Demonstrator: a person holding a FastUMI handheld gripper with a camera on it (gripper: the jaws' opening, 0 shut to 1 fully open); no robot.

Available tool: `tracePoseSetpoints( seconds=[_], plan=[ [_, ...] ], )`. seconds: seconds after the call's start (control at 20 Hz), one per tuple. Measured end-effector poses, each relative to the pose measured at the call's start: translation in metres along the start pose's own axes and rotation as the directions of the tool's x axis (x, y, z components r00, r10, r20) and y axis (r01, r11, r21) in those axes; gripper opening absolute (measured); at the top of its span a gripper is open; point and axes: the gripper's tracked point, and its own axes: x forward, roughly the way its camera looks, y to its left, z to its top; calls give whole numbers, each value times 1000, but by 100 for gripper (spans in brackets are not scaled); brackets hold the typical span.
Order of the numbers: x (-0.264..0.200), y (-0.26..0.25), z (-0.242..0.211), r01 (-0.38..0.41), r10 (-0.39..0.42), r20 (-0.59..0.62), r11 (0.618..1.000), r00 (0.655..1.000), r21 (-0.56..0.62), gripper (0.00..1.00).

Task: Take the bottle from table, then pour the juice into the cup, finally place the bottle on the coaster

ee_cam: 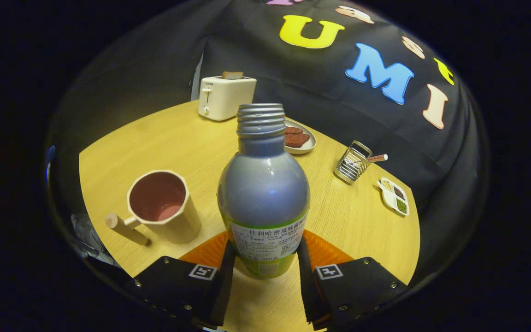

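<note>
Between the two fingers of the gripper (265, 269) stands the bottle (264, 193), upright, its long axis vertical and its open threaded neck pointing straight up, with no cap on it. Both fingers press against the lower, labelled part of the bottle, one on each side, so the jaws are closed on it at a narrow spread. Behind the bottle's base an orange coaster (323, 251) lies flat on the wooden table (178, 143); whether the bottle's bottom touches the table or coaster cannot be told. What the bottle holds cannot be seen through its wall.

Just beside the bottle, to its left, a cup (164, 205) with a peg-like handle stands upright, mouth up; its inside is pinkish and any liquid in it cannot be made out. Beyond the bottle a small plate (309, 143) carries dark reddish-brown pieces. To the right, well apart, a wire rack (352, 162) holds a stick-like item, and near it a divided white tray (394, 196) has grains or seeds in its compartments. Farthest back, a white toaster (225, 97) has a slice of bread in its slot.
</note>
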Motion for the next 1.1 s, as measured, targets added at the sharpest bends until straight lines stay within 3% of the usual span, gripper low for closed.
tracePoseSetpoints(
  seconds=[0.3, 0.8, 1.1],
  plan=[
    [29, -19, 23, -26, 19, 78, 995, 997, 93, 63],
    [78, -45, 55, -86, 35, 181, 957, 983, 278, 65],
    [106, -56, 54, -80, 21, 194, 951, 981, 300, 67]
  ],
)
